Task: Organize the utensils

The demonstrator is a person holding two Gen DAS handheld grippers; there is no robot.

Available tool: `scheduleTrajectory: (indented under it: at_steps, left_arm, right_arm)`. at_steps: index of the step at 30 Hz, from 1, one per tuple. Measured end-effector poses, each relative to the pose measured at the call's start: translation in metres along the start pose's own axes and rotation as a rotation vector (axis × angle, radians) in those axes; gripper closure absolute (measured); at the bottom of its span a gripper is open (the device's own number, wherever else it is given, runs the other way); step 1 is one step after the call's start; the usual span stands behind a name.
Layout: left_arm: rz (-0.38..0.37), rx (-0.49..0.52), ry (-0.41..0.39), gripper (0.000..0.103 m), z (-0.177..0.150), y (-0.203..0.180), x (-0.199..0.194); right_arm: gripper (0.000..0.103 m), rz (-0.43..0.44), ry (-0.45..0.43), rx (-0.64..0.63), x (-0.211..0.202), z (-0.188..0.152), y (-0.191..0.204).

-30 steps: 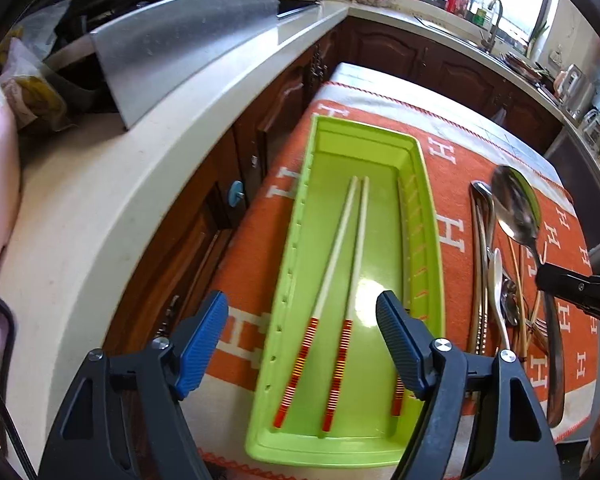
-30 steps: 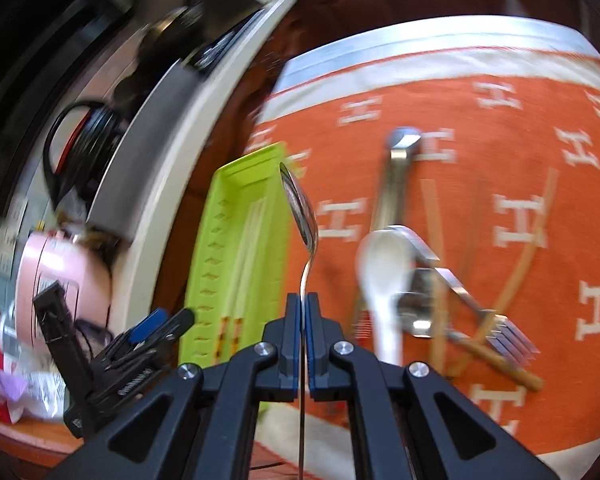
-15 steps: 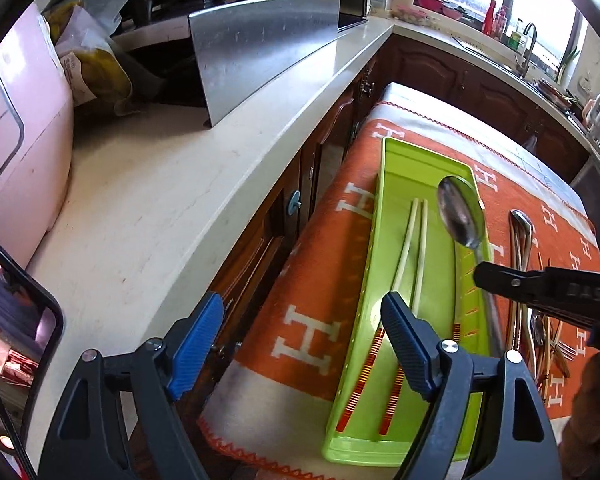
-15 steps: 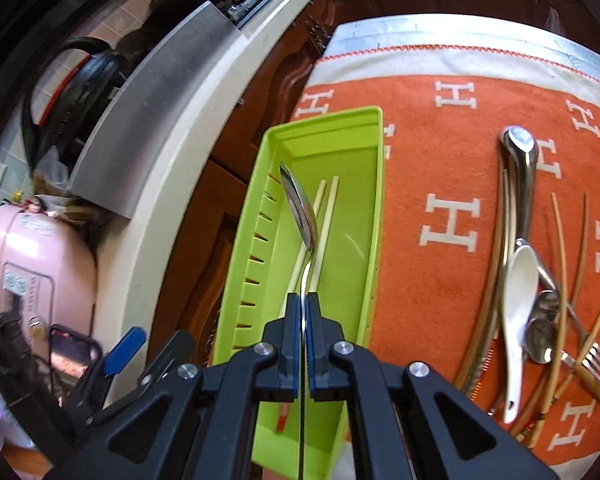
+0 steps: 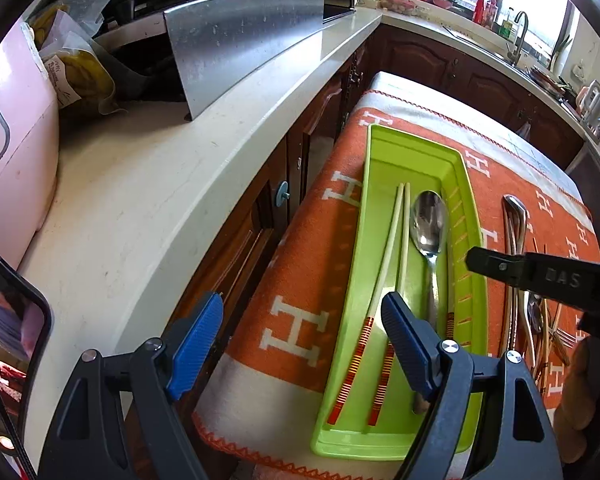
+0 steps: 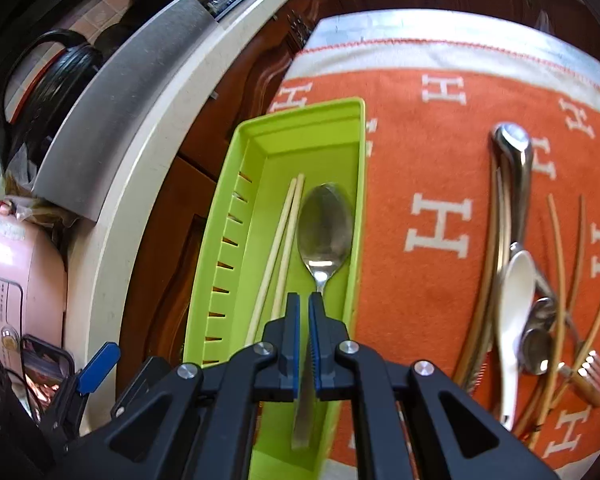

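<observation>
A green tray lies on the orange cloth. In it lie two cream chopsticks with red-striped ends and a large metal spoon, flat and to their right. My right gripper is just above the spoon's handle, jaws slightly apart and not clamping it; it also shows in the left wrist view. My left gripper is open and empty over the tray's near left edge.
Loose utensils lie on the cloth right of the tray: metal tongs, a white spoon, a fork, bamboo chopsticks. A pale counter with a steel panel runs along the left. A pink appliance stands there.
The right gripper lowered the spoon into the tray beside the chopsticks and its jaws parted, letting the spoon lie flat. The left gripper drew back to the left.
</observation>
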State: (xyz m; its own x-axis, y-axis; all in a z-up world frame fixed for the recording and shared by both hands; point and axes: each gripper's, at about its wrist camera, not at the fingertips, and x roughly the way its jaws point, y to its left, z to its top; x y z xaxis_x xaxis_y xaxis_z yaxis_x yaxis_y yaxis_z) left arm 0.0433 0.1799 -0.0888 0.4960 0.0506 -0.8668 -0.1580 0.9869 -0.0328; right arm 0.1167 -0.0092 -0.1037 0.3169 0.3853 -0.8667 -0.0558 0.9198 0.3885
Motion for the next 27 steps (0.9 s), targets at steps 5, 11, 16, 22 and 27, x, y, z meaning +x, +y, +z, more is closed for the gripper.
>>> scheduleTrajectory:
  at_steps: [5, 11, 16, 22, 27]
  left_arm:
    - [0.000, 0.014, 0.007, 0.023, -0.003, -0.007, -0.002]
    - [0.001, 0.046, 0.019, 0.023, -0.005, -0.020, -0.004]
    - [0.004, 0.090, 0.015, 0.023, -0.006, -0.038, -0.010]
    - [-0.039, 0.145, 0.023, 0.023, -0.008, -0.074, -0.015]
    - [-0.082, 0.196, 0.010, 0.023, -0.013, -0.110, -0.020]
  right_arm:
    - [0.097, -0.050, -0.053, -0.080, -0.022, -0.010, -0.002]
    - [0.097, -0.106, -0.109, -0.151, -0.046, -0.027, -0.013]
    - [0.097, -0.168, -0.156, -0.182, -0.063, -0.041, -0.032]
    - [0.097, -0.223, -0.193, -0.160, -0.085, -0.055, -0.069]
    - [0.097, -0.235, -0.214, -0.112, -0.098, -0.059, -0.098]
